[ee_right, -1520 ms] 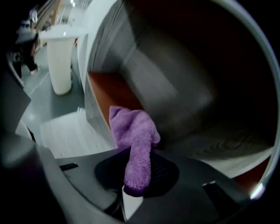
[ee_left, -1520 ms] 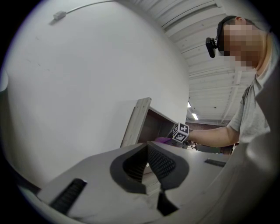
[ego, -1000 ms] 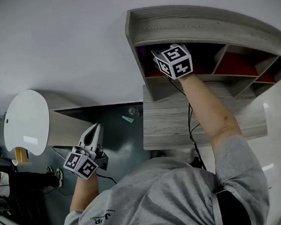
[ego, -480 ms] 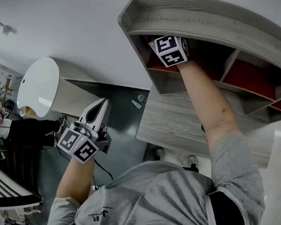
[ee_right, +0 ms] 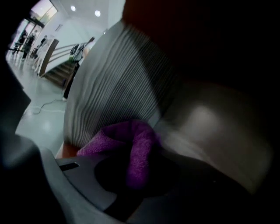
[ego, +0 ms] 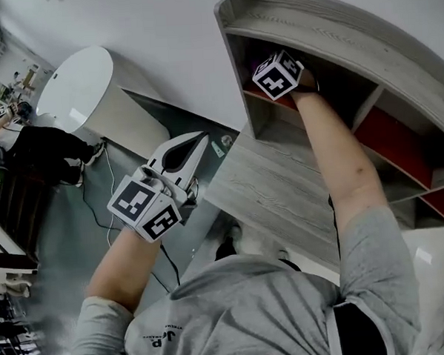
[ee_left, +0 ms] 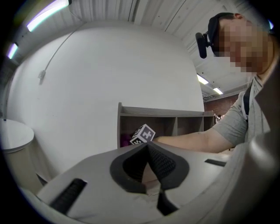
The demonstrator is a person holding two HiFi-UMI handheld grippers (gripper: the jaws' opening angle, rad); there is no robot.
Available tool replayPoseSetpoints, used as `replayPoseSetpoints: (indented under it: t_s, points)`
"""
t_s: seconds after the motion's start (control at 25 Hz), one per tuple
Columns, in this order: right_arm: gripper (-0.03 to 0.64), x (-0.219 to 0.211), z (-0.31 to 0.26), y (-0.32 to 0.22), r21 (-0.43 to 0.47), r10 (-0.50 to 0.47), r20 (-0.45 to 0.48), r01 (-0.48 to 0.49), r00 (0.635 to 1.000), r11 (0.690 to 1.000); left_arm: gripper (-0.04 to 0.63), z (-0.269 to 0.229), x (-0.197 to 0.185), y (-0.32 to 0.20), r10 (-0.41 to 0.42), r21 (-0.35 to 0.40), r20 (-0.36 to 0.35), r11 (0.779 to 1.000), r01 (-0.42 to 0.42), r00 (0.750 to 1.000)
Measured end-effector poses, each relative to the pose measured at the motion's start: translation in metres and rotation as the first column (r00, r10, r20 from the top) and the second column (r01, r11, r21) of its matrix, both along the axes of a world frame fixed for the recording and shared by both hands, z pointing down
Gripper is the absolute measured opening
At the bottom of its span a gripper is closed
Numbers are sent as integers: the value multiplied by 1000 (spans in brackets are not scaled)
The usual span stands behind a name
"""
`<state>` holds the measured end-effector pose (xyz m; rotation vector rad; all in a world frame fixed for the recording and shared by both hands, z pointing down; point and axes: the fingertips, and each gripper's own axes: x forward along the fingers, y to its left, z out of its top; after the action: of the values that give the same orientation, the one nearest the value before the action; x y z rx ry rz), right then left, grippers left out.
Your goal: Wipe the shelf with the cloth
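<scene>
Right gripper [ee_right: 140, 175] is clamped on the purple cloth [ee_right: 133, 140], deep in the left-end compartment of the shelf [ego: 326, 30]; the cloth sticks out ahead of the jaws, close to the grey side panel. Left gripper [ee_left: 148, 151] has jaws together with nothing between them and sits well apart from the shelf. The right one is likely the wiper, with the other compartments off to its right.

This looks like a large open hall in an office or lab building, not a home. A pale polished floor [ee_right: 35, 118] runs to a staircase [ee_right: 61, 72] under round ceiling lights [ee_right: 73, 8], with people [ee_right: 26, 40] standing far off. Long strip lights [ee_left: 43, 15] hang from a ribbed ceiling [ee_left: 144, 13]. A grey wood-grain shelf [ego: 326, 34] with red-backed compartments stands against a plain white wall [ego: 162, 35], near a round white table [ego: 72, 88]. Cables [ego: 107, 188] trail over the floor.
</scene>
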<state>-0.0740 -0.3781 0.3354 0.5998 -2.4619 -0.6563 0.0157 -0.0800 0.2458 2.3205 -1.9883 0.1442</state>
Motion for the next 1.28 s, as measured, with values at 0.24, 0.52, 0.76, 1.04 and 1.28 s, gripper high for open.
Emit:
replayPoseSetpoints:
  t_s: [0.24,0.52,0.76,1.04,1.28]
  points:
    - [57,-5,26,-1,-34,-64,-253,57,965,998,20,2,-1,19,-57,11,-6,998,57,998]
    - [60,17,-29,17,-126,-58,127,74,990,989,20,0,-4,37,-74,15,-9,997,74,997]
    - [63,27,-104,57,-144,-150,583,283,799,948,20,-1,-12,29,-74,13,-32,997,74,997]
    - [63,16,-119,56,-81,-190,632,308,752,948,20,3,-14,26,-55,-1,-26,998,55,998]
    - [61,9,-70,50,-78,-222,384,271,896,959,20,9,-18,27,-49,-8,-40,999,49,998]
